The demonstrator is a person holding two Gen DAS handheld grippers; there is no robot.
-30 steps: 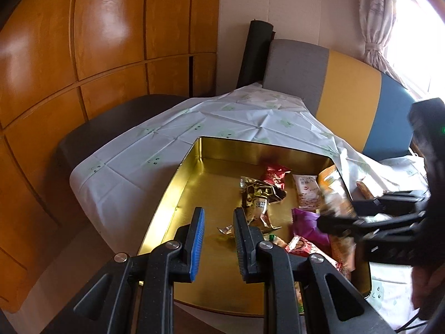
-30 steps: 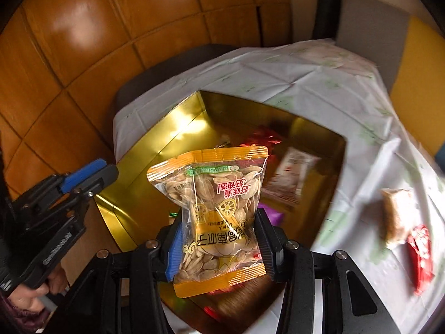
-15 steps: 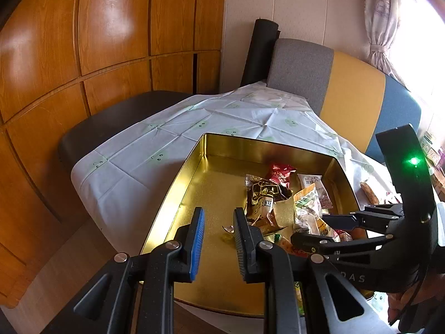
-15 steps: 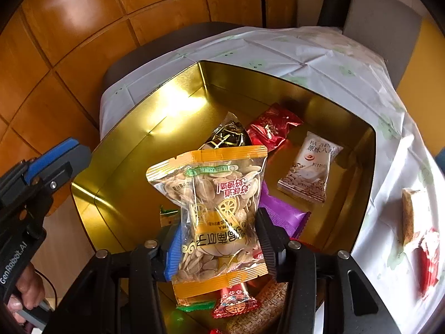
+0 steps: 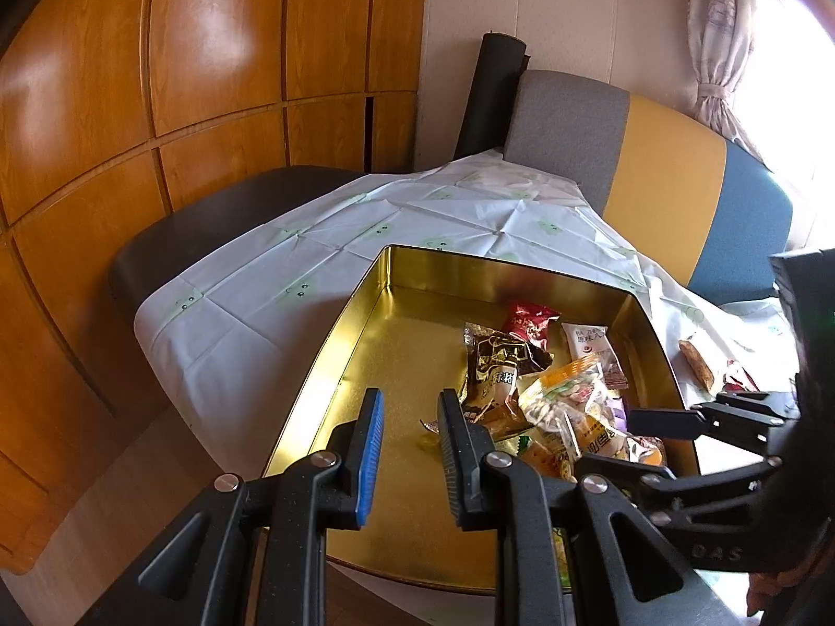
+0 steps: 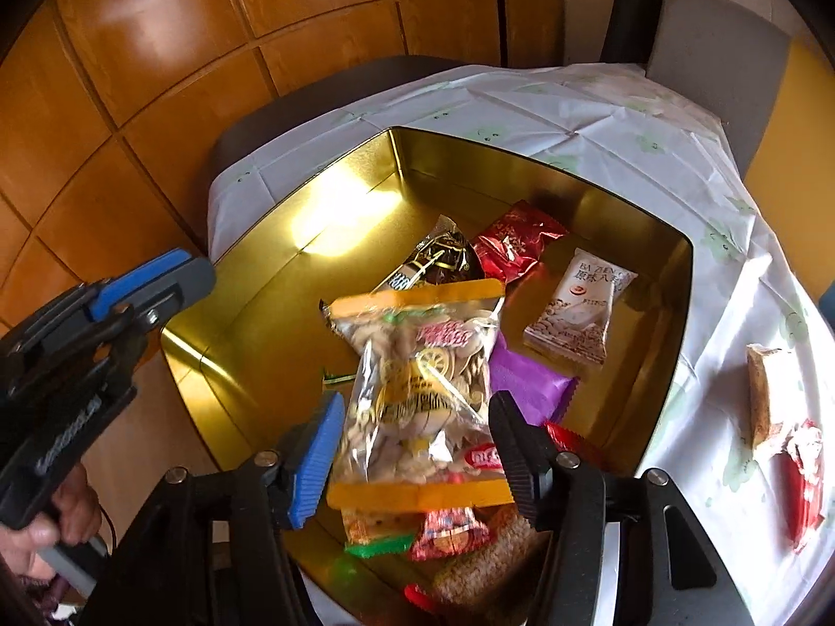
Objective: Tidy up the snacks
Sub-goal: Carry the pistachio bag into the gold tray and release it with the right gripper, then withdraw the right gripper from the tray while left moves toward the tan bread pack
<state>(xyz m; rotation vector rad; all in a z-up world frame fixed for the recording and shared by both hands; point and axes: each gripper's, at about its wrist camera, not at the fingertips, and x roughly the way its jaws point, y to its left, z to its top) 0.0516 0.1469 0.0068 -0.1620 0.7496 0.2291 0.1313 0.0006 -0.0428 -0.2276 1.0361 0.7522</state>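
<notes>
A gold tin (image 5: 365, 287) (image 6: 673, 313) stands on the white tablecloth with several snack packets at its right end. My right gripper (image 6: 417, 401) (image 5: 605, 441) hangs over that end and its jaws are opening. The clear, orange-edged packet of seeds (image 6: 417, 365) (image 5: 563, 407) lies blurred between them, and the pads stand off its sides. Beneath it are a dark gold-printed packet (image 6: 443, 255), a red one (image 6: 514, 245), a white one (image 6: 579, 313) and a purple one (image 6: 527, 381). My left gripper (image 5: 407, 401) (image 6: 151, 281) is shut and holds nothing above the tin's near left part.
On the tablecloth (image 5: 313, 261) right of the tin lie a pale snack bar (image 6: 762, 396) and a red wrapper (image 6: 803, 485). A grey, yellow and blue sofa (image 5: 673, 177) stands behind the table. Wooden wall panels (image 5: 209, 78) run along the left, with a dark seat (image 5: 219, 219) below.
My right gripper has come in over the tin and its jaws have widened. The seed packet has slipped from upright in the grip to loose and tilted. The left gripper has stayed put.
</notes>
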